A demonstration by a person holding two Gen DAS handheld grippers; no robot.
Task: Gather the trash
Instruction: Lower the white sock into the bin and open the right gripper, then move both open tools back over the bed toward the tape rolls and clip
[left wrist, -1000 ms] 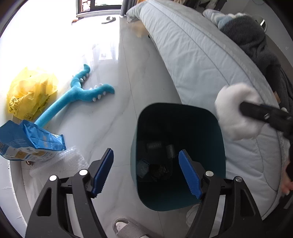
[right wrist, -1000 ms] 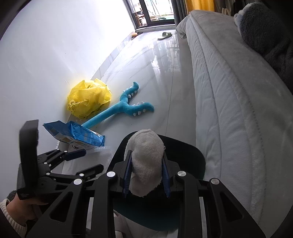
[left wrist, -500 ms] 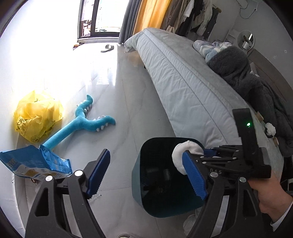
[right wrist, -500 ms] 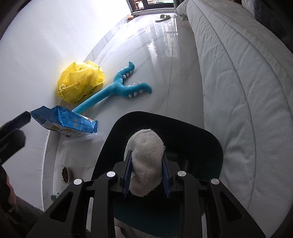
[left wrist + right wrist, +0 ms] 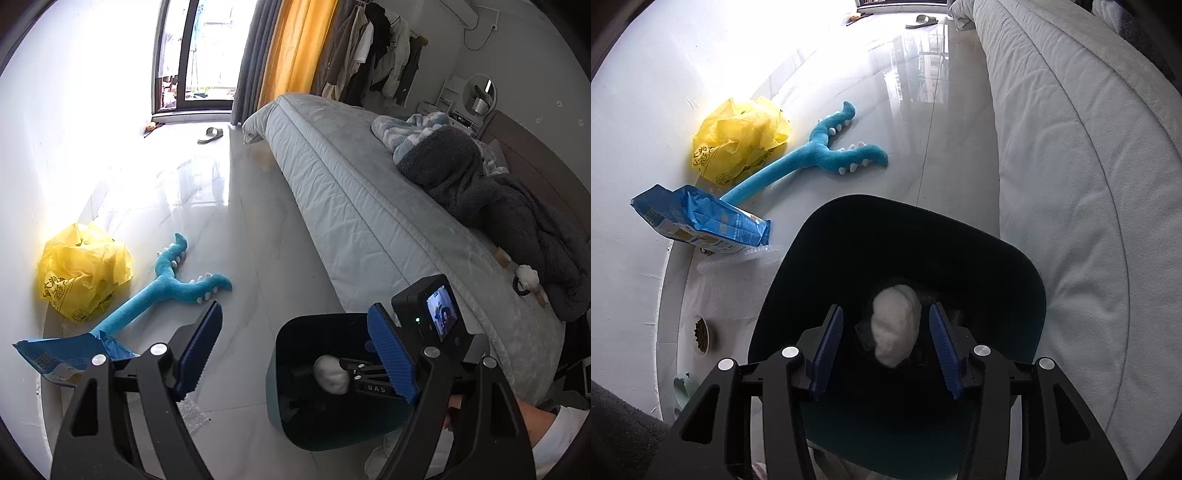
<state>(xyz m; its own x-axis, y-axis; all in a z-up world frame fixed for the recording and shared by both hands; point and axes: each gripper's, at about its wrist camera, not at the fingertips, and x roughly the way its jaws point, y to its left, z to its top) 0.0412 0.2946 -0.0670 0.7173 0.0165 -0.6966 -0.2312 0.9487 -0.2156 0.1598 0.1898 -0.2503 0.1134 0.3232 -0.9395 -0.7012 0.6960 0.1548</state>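
A dark teal trash bin (image 5: 284, 410) (image 5: 1030, 280) stands on the floor beside the bed. A white fluffy wad (image 5: 897, 326) is between and just beyond my right gripper's open blue pads, inside the bin's mouth, no pad touching it. My right gripper (image 5: 886, 350) is open over the bin. In the left wrist view the wad (image 5: 331, 373) shows at the tip of the right gripper (image 5: 343, 363). My left gripper (image 5: 295, 354) is open and empty above the floor and the bin's left rim.
A crumpled yellow plastic bag (image 5: 83, 271) (image 5: 738, 142), a blue snack bag (image 5: 70, 356) (image 5: 701, 221) and clear bubble wrap (image 5: 738, 258) lie by the wall. A blue plush toy (image 5: 173, 288) (image 5: 812, 155) lies on the floor. The grey bed (image 5: 388, 229) runs along the right.
My right gripper has moved down into the bin's mouth and opened, letting go of the white wad. My left gripper has tilted up and back from the bin.
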